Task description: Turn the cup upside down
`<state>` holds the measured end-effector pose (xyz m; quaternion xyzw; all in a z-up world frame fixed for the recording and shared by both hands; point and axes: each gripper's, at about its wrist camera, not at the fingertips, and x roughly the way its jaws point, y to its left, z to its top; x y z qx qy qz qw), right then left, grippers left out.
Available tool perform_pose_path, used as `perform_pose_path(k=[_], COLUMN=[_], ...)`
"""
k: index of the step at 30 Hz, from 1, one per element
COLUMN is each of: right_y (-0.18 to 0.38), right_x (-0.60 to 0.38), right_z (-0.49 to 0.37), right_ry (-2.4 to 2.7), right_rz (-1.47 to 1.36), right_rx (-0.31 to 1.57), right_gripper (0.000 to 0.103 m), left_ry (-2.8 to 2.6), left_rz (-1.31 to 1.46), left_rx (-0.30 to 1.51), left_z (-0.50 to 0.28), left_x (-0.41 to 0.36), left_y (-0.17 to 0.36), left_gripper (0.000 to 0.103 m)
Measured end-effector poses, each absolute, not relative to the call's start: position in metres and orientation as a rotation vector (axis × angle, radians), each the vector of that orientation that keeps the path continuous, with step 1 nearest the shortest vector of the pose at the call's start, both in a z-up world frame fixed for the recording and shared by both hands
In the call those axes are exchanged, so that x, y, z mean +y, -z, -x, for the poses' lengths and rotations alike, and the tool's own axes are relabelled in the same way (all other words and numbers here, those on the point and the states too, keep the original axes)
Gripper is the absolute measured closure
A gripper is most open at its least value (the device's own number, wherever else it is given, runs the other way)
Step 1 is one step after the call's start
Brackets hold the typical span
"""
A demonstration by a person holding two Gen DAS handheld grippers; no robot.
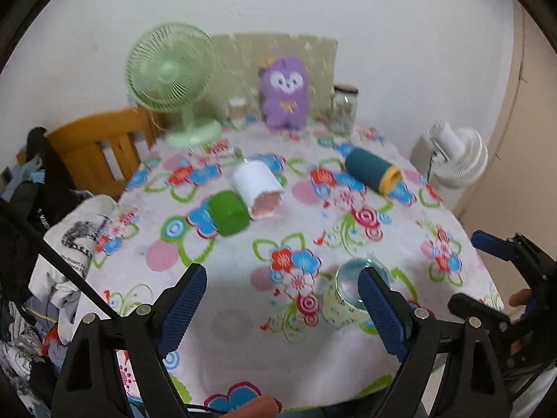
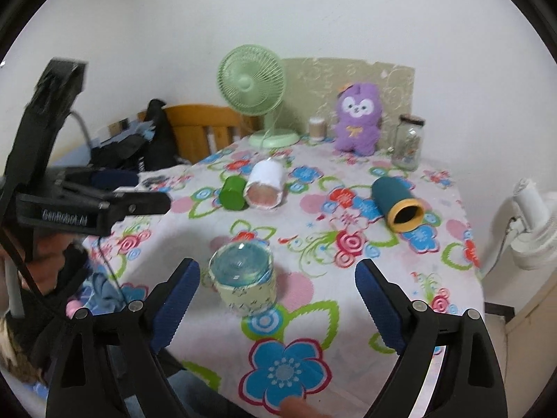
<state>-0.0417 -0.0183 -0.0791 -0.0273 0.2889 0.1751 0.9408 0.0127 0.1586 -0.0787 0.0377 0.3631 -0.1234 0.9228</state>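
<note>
A pale green patterned cup (image 2: 243, 280) stands base-up on the flowered tablecloth (image 2: 313, 313), near the front edge; its glassy bluish base faces up. In the left wrist view the cup (image 1: 343, 301) sits just behind my right-hand fingertip. My left gripper (image 1: 282, 299) is open and empty, the cup at its right finger. My right gripper (image 2: 278, 291) is open and empty, the cup just inside its left finger. Three other cups lie on their sides: green (image 2: 232, 193), white (image 2: 265, 188) and teal with a yellow rim (image 2: 397, 202).
At the table's back stand a green desk fan (image 2: 252, 94), a purple plush toy (image 2: 357, 118), a glass jar (image 2: 408, 142) and a small beige container (image 2: 316, 128). A wooden chair (image 2: 205, 129) with clothes is left. A white fan (image 2: 532, 223) stands right of the table.
</note>
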Motion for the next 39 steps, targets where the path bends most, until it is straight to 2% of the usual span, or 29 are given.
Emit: perform_pose_path(k=[6,10,21,39], right_y=[0.052,0.034,0.021,0.019], right_x=[-0.013,-0.003,0.012,0.015], right_z=[0.051,0.061,0.067,0.070], right_ry=[-0.252,-0.184,-0.158,-0.151], right_rz=[0.064,0.098,0.082,0.090], right_rx=[0.506,0.435,0.410,0.404], right_gripper=[0.004,0.000,0.000,0.000], left_ry=[0.157,0.094,0.030,0.042], left_rz=[-0.062,-0.009,-0.010,0.011], left_rx=[0.631,0.548,0.424,0.425], left_z=[-0.002,0.010,0.033,0.035], left_x=[0.164,0.171,0.178,0.182], left_y=[0.073,0.066,0.047,0.044], left_gripper=[0.009,0.000,0.000,0.000])
